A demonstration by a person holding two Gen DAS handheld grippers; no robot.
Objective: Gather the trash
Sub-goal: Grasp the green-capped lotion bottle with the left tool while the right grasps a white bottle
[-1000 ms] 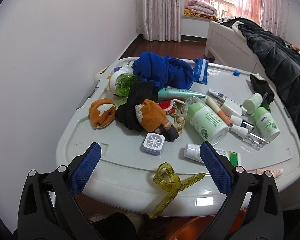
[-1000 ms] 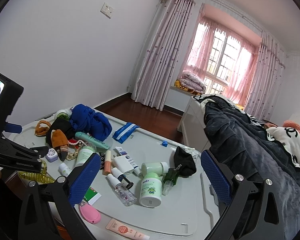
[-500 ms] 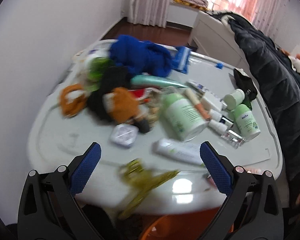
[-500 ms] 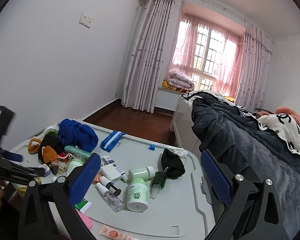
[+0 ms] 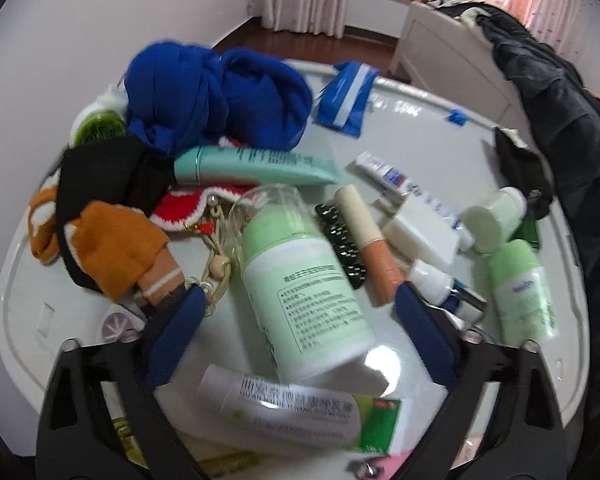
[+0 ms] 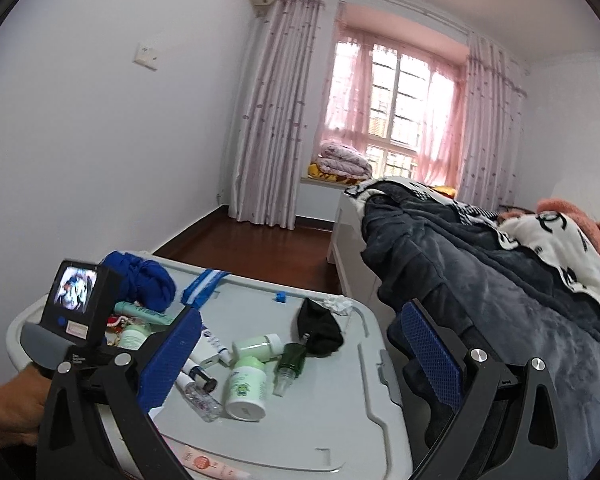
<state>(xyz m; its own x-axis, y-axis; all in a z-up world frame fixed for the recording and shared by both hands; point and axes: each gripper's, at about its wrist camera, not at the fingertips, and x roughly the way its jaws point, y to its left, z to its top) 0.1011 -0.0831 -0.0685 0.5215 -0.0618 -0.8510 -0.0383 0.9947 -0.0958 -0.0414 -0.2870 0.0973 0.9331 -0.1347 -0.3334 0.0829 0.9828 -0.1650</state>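
Note:
A cluttered grey lid [image 5: 428, 116] serves as the tabletop. My left gripper [image 5: 300, 304] is open, its blue pads on either side of a large pale green bottle [image 5: 304, 292] lying on its side. A white and green tube [image 5: 292, 408] lies just below it. A teal tube [image 5: 256, 166], a peach tube [image 5: 368, 240] and a black hair clip [image 5: 342, 244] lie around it. My right gripper [image 6: 300, 344] is open and empty, held above the lid's right side [image 6: 340, 420], over a small green bottle [image 6: 246, 390] and a dark green spray bottle [image 6: 290, 364].
A blue cloth [image 5: 216, 92], orange and black socks [image 5: 112, 236], a blue packet [image 5: 346, 96] and several small bottles [image 5: 520, 292] lie on the lid. A black cloth [image 6: 320, 330] lies at its far side. A bed with dark blankets [image 6: 480, 280] stands to the right.
My left gripper has moved forward and down over the lid, so the pale green bottle now sits between its pads. My right gripper has tilted up and lifted slightly.

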